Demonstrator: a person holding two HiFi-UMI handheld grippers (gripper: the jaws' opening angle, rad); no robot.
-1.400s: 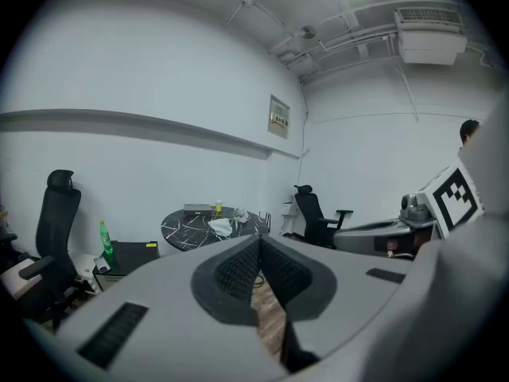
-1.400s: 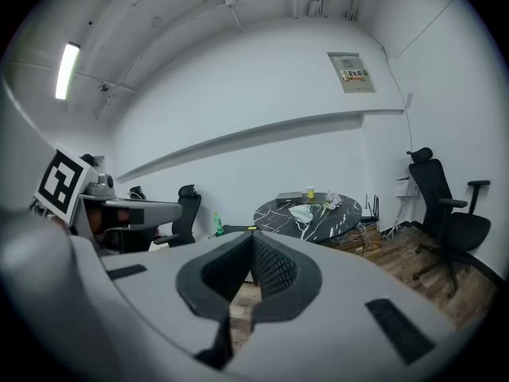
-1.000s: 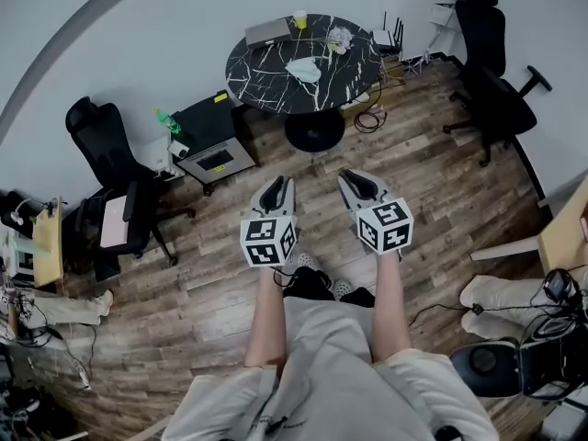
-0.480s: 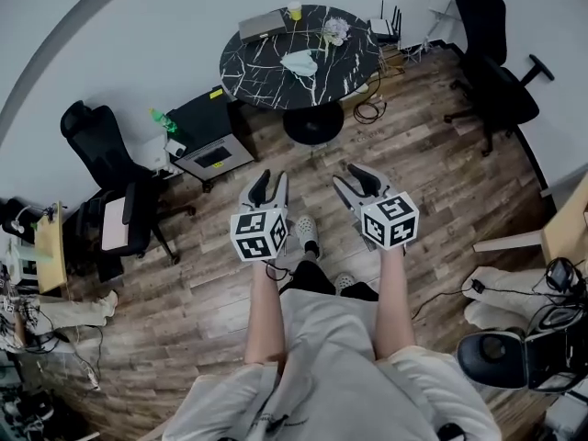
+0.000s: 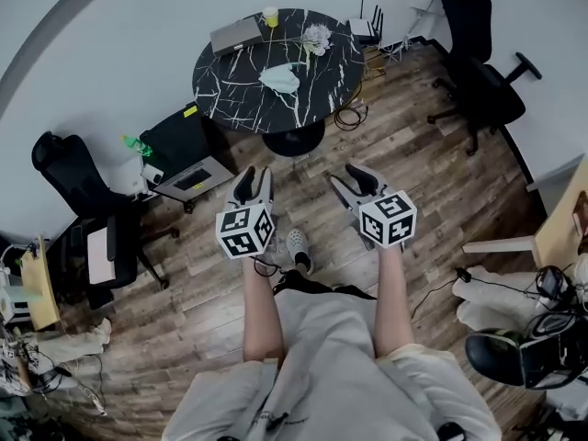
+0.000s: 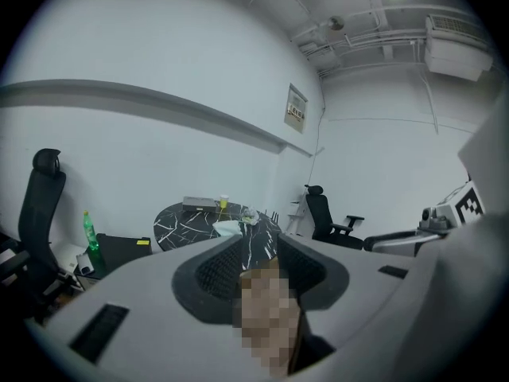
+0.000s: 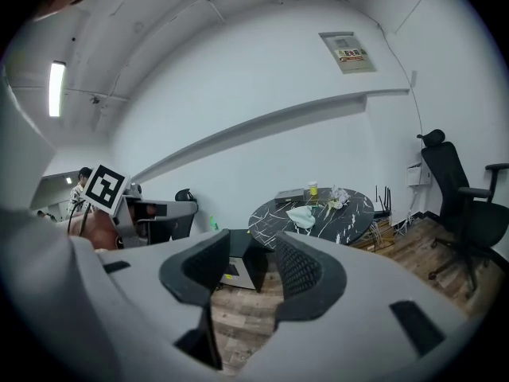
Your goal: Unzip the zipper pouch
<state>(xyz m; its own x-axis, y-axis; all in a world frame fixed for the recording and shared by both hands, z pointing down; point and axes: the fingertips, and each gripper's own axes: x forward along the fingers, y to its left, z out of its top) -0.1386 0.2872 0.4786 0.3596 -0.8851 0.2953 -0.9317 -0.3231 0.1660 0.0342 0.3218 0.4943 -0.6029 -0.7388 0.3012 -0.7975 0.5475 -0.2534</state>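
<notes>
**Black table holds the pouch, both claws spread**

Black with white lines, the round table (image 5: 230,85) stands by the white wall. The pale zipper pouch (image 5: 280,78) lies near the middle of the table top, away from every edge. A grey laptop (image 5: 236,35) sits at the far edge, and a small cup (image 5: 270,16) stands just beside it.

The left gripper (image 5: 256,175) and the right gripper (image 5: 349,180) are held out over the wooden floor (image 5: 413,173), side by side and apart from each other. Both are on the near side of the table and touch nothing. Each claw has just been opening. Now the jaws are spread, with only air between them.

A strip of bare floor lies between the grippers and the table. A black box (image 5: 179,136) stands just beside the table's left edge. Cables (image 5: 349,118) lie on the floor by its right side. A black chair (image 5: 478,72) is well apart on the right.
</notes>
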